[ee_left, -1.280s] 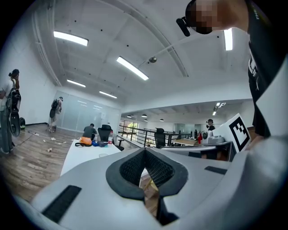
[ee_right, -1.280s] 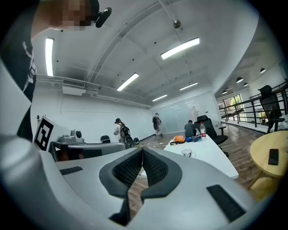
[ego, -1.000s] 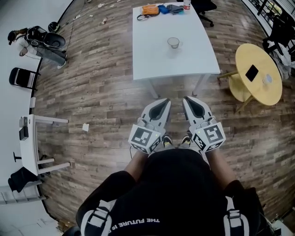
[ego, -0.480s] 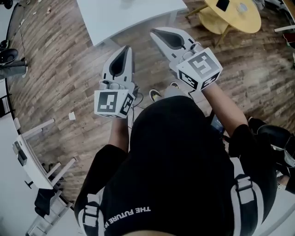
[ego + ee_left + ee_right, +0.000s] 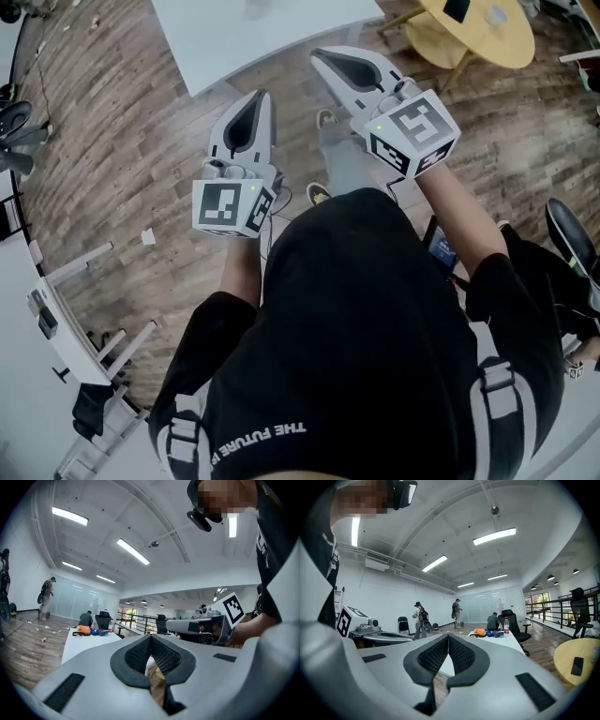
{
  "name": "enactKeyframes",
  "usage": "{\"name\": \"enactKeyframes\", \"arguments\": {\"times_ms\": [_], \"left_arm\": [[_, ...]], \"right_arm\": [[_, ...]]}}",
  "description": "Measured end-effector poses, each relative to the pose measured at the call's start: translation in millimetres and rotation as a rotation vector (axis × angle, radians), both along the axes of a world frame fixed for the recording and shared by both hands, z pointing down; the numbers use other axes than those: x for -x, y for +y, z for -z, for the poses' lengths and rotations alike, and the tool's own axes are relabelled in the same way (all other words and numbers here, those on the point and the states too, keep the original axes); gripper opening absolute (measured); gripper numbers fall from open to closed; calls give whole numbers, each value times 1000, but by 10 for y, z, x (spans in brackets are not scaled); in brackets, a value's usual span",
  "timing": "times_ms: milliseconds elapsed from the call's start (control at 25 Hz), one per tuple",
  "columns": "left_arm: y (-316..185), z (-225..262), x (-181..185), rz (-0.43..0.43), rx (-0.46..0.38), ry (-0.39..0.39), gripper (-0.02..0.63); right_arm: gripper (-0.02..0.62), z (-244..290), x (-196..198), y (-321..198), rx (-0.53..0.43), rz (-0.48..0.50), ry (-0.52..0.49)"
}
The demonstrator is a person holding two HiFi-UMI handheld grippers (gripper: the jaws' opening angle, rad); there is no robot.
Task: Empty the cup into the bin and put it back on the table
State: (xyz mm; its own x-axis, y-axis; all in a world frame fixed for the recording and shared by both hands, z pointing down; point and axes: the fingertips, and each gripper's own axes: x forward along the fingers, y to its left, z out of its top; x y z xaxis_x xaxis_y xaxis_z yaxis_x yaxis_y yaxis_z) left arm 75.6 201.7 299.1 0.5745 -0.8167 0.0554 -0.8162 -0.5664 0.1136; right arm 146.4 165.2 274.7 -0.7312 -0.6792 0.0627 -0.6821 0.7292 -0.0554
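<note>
No cup and no bin show in any view. The white table (image 5: 262,33) lies at the top edge of the head view, just ahead of both grippers. My left gripper (image 5: 262,94) is held level over the wood floor, shut and empty. My right gripper (image 5: 317,53) is a little further forward, beside the table's near corner, also shut with nothing in it. In the left gripper view the pads (image 5: 161,656) meet and the table (image 5: 77,644) stretches away. In the right gripper view the pads (image 5: 459,656) are pressed together too, with the table (image 5: 511,639) ahead.
A yellow round table (image 5: 478,37) with a phone stands at the right. On the white table's far end are an orange bag (image 5: 479,632) and a bottle (image 5: 505,625). A seated person (image 5: 493,620) and two standing people (image 5: 419,618) are at the back. A white desk (image 5: 56,309) is at the left.
The head view has tipped down and come closer, so the table slid to the top edge and the cup left the frame. The right gripper rose ahead of the left. A foot stepped forward.
</note>
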Motion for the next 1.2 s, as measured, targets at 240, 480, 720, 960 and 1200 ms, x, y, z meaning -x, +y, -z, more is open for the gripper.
{"name": "enactKeyframes", "arguments": {"times_ms": [240,480,720,960,1200], "left_arm": [[-549,-70,153,36,-2,-19,20],[-1639,-196,39,68,22,-43,20],[-2644,-168,-95,110,30,-110,20],[-3248,-249,-167,146,68,-149,20],[-3499,-574,-43,161,95,-158,20]], "right_arm": [[15,-120,106,-595,3,20,0],[15,-341,25,-1627,8,62,-3],[15,-359,-108,-2548,-24,82,-2],[15,-491,-218,-3197,42,79,-6],[15,-832,-138,-3461,82,91,31]]}}
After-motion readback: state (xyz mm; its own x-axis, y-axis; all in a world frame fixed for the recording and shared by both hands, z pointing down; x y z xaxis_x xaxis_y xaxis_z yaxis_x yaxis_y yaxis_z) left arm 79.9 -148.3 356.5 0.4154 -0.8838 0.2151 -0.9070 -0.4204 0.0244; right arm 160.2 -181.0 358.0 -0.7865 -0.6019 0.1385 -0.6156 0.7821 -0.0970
